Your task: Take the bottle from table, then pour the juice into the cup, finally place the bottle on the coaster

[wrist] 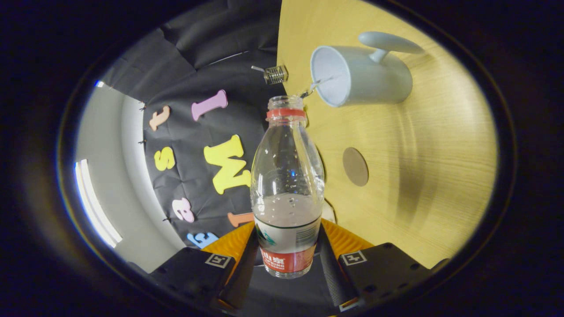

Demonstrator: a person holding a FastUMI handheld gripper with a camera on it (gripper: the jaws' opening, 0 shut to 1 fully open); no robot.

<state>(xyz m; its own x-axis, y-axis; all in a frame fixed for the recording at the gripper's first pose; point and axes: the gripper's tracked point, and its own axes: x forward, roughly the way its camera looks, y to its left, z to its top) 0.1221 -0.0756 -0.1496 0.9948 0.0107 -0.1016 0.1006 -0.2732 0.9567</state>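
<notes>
Black cloth is hanging as the booth's back wall [207, 66], and beside it the yellow wood-grain tabletop [440, 176] is appearing turned on its side, which is telling me the whole claw is being rolled over hard. Next in size, the clear plastic bottle [287, 189] is sitting between the two fingers, uncapped, with its red neck ring and open mouth pointing away from the camera toward the pale grey cup [359, 75]. The claw [288, 259] is clenching the bottle low on its labelled base, both fingers pressing on its sides. The cup is standing on the tabletop just beyond the bottle mouth, its long handle sticking out on the far side, and a thin stream looks to be crossing from the mouth into the cup's rim. Liquid is pooling in the lower part of the bottle, near the label. The round brown coaster [355, 166] is lying on the tabletop beside the bottle's shoulder, apart from the cup.

Judging by this, the pour is under way. To do it well, the wrist should be tipping gradually, keeping the mouth over the cup opening and not drifting past the rim, while the grip is holding firm so the smooth bottle is not sliding
</notes>
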